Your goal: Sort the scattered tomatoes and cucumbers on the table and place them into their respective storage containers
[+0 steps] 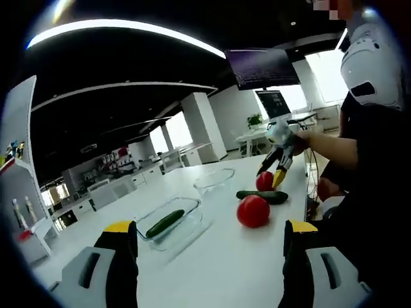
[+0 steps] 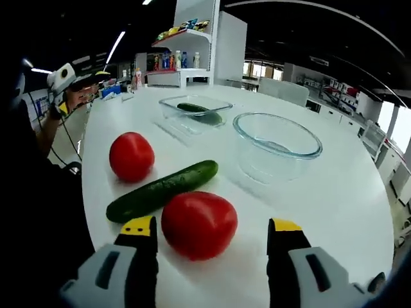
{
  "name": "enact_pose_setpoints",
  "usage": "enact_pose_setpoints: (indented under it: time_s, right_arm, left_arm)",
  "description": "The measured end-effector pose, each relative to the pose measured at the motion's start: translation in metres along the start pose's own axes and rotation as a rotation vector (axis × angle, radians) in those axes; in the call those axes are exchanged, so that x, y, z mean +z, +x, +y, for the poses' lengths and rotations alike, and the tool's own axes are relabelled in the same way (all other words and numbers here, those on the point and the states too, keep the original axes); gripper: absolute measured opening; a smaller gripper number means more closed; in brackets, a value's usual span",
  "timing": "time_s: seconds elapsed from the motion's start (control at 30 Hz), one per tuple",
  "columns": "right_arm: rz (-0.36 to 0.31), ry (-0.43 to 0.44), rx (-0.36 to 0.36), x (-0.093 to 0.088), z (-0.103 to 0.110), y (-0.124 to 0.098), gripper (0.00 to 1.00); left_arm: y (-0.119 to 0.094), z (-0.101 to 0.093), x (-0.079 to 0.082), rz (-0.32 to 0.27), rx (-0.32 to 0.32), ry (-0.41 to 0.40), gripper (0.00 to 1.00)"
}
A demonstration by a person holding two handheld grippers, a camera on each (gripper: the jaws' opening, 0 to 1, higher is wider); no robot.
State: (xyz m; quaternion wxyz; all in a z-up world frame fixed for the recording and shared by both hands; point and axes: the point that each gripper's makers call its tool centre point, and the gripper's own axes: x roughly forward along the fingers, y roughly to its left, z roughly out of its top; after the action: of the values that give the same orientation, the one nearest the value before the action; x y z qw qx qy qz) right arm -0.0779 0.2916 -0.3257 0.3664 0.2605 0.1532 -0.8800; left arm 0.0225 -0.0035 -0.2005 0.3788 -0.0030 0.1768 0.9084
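We hold the right gripper (image 2: 209, 247) wide open and empty, its jaws standing either side of the near tomato (image 2: 199, 223), which lies straight ahead on the table (image 2: 334, 192); the cucumber (image 2: 162, 190) lies just behind, touching or nearly touching it, its long axis crosswise; the round bowl (image 2: 277, 144) waits beyond to the right; our left gripper (image 1: 209, 253) hangs open, empty, well back.
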Motion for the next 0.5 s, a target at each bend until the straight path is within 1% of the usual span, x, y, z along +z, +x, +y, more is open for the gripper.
enact_pose_setpoints:
  time_s: [0.07, 0.13, 0.17, 0.2, 0.27, 0.3, 0.5]
  right_arm:
    - [-0.001, 0.002, 0.003, 0.000, 0.003, 0.001, 0.57]
    - [-0.017, 0.026, 0.085, 0.002, 0.020, 0.001, 0.45]
    - [-0.038, -0.028, 0.052, 0.006, 0.014, 0.004, 0.45]
    - [-0.033, -0.003, 0.042, 0.003, 0.017, 0.002, 0.44]
    - [-0.035, -0.007, 0.036, 0.003, 0.019, 0.001, 0.44]
    - [-0.038, 0.005, 0.031, 0.004, 0.019, 0.001, 0.44]
    - [-0.045, 0.035, 0.019, 0.003, 0.022, -0.001, 0.44]
  left_arm:
    - [-0.001, -0.002, 0.000, 0.003, -0.003, 0.008, 0.93]
    - [-0.002, -0.003, 0.005, -0.013, -0.005, 0.020, 0.92]
    - [-0.003, -0.004, 0.007, -0.019, -0.007, 0.021, 0.92]
    - [-0.003, -0.004, 0.008, -0.022, -0.009, 0.020, 0.91]
    - [-0.004, -0.005, 0.009, -0.028, -0.014, 0.015, 0.91]
    - [-0.004, -0.005, 0.009, -0.028, -0.015, 0.012, 0.91]
    - [-0.002, -0.007, 0.004, -0.006, -0.010, 0.030, 0.90]
